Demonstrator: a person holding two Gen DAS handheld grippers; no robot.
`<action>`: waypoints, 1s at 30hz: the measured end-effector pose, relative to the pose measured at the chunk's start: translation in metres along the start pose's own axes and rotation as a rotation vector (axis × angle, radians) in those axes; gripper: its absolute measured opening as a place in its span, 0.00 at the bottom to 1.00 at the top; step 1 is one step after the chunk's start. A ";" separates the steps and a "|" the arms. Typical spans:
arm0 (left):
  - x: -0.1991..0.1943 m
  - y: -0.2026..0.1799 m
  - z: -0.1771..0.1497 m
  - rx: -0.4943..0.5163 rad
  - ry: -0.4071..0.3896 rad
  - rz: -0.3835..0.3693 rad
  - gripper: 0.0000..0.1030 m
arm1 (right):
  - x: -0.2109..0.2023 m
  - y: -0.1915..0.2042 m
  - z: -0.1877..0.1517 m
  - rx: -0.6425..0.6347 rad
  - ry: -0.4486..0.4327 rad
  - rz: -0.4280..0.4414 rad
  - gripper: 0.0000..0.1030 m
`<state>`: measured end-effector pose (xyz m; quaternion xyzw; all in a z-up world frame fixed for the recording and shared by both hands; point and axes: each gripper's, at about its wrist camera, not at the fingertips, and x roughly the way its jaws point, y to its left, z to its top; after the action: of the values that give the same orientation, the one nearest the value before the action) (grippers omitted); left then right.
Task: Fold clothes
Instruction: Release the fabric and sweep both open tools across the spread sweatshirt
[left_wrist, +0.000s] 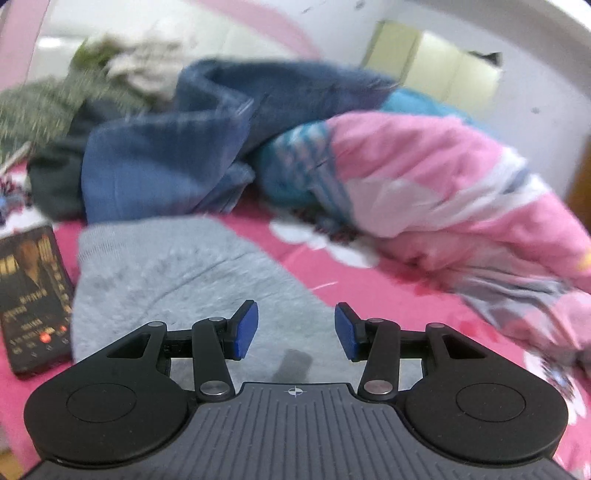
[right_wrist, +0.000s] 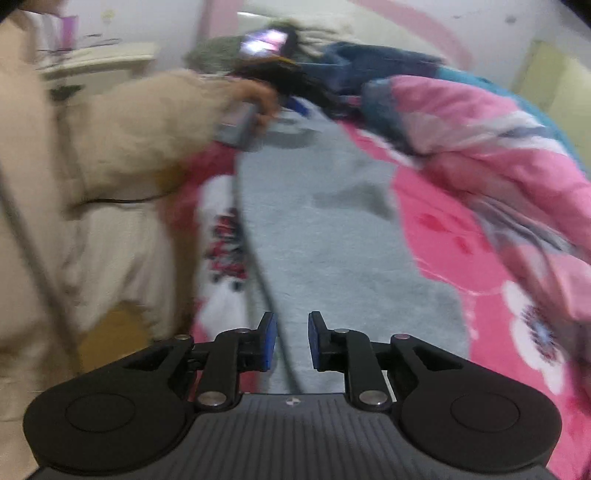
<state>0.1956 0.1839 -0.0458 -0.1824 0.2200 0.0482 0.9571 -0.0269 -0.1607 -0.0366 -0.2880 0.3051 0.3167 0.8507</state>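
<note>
1. grey garment lies flat on the pink bedsheet, long & narrow, running straight ahead of the right gripper and under/just ahead of the left gripper. can't tell if it's already folded into a strip or just laid out.
2. handling, my guess: soft fleecy knit, light, limp, not slippery. it'll sag & drape when lifted, so an edge or corner pinch w/ both layers beats the middle.
3. left gripper: blue pads spread wide, nothing btwn them, hovering low over the near part of the grey cloth.
4. right gripper: pads apart w/ a narrower gap, empty, the garment's left edge running up btwn them.
5. pose: right wrist view shows a beige sleeve stretched forward to my left, hand holding the other gripper at the far end of the garment. so the two sit at opposite ends.
6. pile of blue clothes & pink quilt bunched beyond; a book to the left.
</note>
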 end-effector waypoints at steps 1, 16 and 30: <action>-0.014 -0.004 -0.005 0.030 -0.014 -0.031 0.44 | -0.002 -0.002 -0.005 0.040 0.001 -0.041 0.19; -0.186 -0.120 -0.170 0.741 -0.030 -0.461 0.44 | -0.094 -0.066 -0.131 1.115 -0.368 -0.163 0.49; -0.177 -0.146 -0.212 0.886 0.030 -0.459 0.43 | -0.058 -0.168 -0.119 1.205 -0.294 -0.218 0.69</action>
<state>-0.0242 -0.0325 -0.0974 0.1975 0.1871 -0.2645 0.9252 0.0176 -0.3693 -0.0227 0.2591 0.2788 0.0371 0.9240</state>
